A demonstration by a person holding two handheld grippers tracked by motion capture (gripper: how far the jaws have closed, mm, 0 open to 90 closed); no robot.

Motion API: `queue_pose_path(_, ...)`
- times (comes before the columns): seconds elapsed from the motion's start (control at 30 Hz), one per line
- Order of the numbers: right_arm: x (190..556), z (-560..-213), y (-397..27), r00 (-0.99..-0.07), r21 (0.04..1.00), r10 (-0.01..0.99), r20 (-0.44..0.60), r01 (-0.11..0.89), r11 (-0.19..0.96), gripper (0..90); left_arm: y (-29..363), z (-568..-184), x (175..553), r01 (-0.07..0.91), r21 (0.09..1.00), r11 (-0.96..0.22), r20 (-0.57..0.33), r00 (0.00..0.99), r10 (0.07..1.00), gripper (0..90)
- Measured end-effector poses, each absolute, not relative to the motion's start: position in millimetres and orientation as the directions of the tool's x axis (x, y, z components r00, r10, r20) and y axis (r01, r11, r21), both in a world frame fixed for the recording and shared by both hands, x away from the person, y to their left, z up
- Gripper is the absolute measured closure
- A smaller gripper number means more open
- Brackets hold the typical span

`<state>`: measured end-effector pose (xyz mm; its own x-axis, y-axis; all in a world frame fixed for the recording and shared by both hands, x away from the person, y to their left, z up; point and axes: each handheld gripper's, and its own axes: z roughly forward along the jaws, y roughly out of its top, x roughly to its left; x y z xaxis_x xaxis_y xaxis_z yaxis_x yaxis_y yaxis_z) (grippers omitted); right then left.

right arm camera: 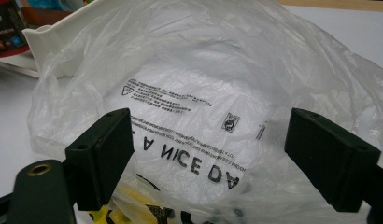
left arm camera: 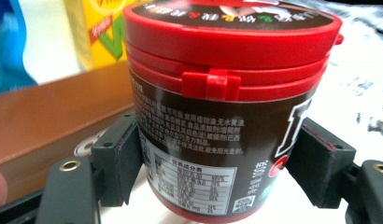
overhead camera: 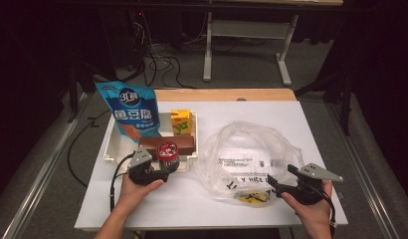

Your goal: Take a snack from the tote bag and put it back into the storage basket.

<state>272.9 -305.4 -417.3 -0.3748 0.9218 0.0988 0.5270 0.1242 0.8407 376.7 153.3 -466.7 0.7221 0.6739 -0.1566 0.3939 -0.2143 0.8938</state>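
1. Your left gripper: jaws closed against both sides of the red-lidded tub, brown label with printed text facing you. In the high view the tub stands upright at the near right corner of the white tray, with your left gripper just in front of that tray edge.

2. Your right gripper: jaws spread wide, nothing between them, pointing into the clear plastic bag. In the high view it sits near the worktop's near right corner, touching or just beside the bag's near edge; which, you cannot tell.

3. Clear plastic bag: crumpled, lying open on the right half of the white worktop, black lettering and a yellow print at its near end.

4. White tray: left side of the worktop. Contents: blue snack pouch leaning at the far left corner; yellow drink carton upright toward the far right; brown bar-shaped box lying along the near side, just behind the tub.
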Motion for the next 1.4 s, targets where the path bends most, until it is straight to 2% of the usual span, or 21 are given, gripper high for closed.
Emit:
queue_pose_path(0.33,274,-420,-302,-0.378,0.837,0.922,0.09,0.53,0.135,16.0,144,-478,390,0.467,0.846,-0.257,-0.176,0.7,0.692,26.2)
queue_pose_path(0.73,275,-422,-304,-0.37,0.835,0.925,0.093,0.534,0.13,16.5,149,-479,394,0.522,0.821,-0.229,-0.217,0.658,0.722,25.4)
queue_pose_path(1.07,275,-423,-306,-0.365,0.834,0.926,0.102,0.539,0.121,16.6,171,-474,386,0.564,0.802,-0.196,-0.233,0.598,0.767,25.4)
queue_pose_path(1.23,274,-423,-306,-0.363,0.834,0.926,0.099,0.538,0.122,16.7,180,-471,384,0.567,0.796,-0.21,-0.204,0.578,0.79,25.2)
queue_pose_path(1.3,275,-424,-307,-0.361,0.833,0.927,0.1,0.54,0.12,16.8,184,-472,387,0.58,0.792,-0.192,-0.229,0.573,0.787,25.2)
queue_pose_path(1.4,275,-425,-307,-0.362,0.833,0.927,0.099,0.539,0.122,16.8,184,-470,387,0.591,0.786,-0.181,-0.238,0.559,0.794,19.1)
